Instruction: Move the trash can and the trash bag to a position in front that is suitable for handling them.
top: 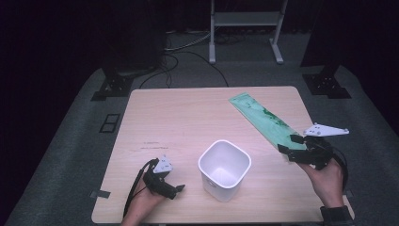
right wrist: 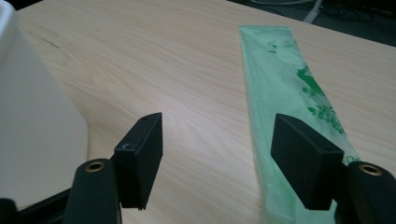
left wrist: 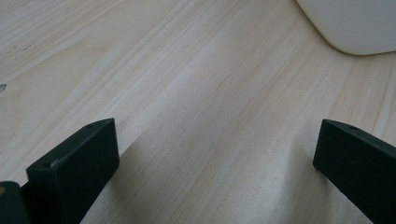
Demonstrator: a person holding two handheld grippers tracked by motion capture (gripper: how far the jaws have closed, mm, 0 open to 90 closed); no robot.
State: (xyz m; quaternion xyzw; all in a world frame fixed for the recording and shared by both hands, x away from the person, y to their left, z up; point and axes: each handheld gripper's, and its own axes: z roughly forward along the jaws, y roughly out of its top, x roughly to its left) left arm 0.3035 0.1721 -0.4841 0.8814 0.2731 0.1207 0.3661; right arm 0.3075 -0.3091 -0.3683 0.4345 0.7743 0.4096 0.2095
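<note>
Right gripper (right wrist: 217,149) open and empty, poised at the near end of the flat green bag (right wrist: 285,98) on the table's (top: 188,117) right side, beside the white bin (top: 224,168); next, likely, closing on that bag edge; left gripper (left wrist: 215,154) open, idle.

Pale wooden table (top: 188,113) lying beneath the right gripper (top: 288,144), white metal frame (top: 244,19) standing far beyond it, black cables (top: 186,55) trailing beside that frame

1. The high camera looks down and forward at my whole table (top: 188,113).
2. My left gripper camera sits very close to the wood.
3. My right gripper camera looks low across it. All see the white tub (top: 224,168).
</note>
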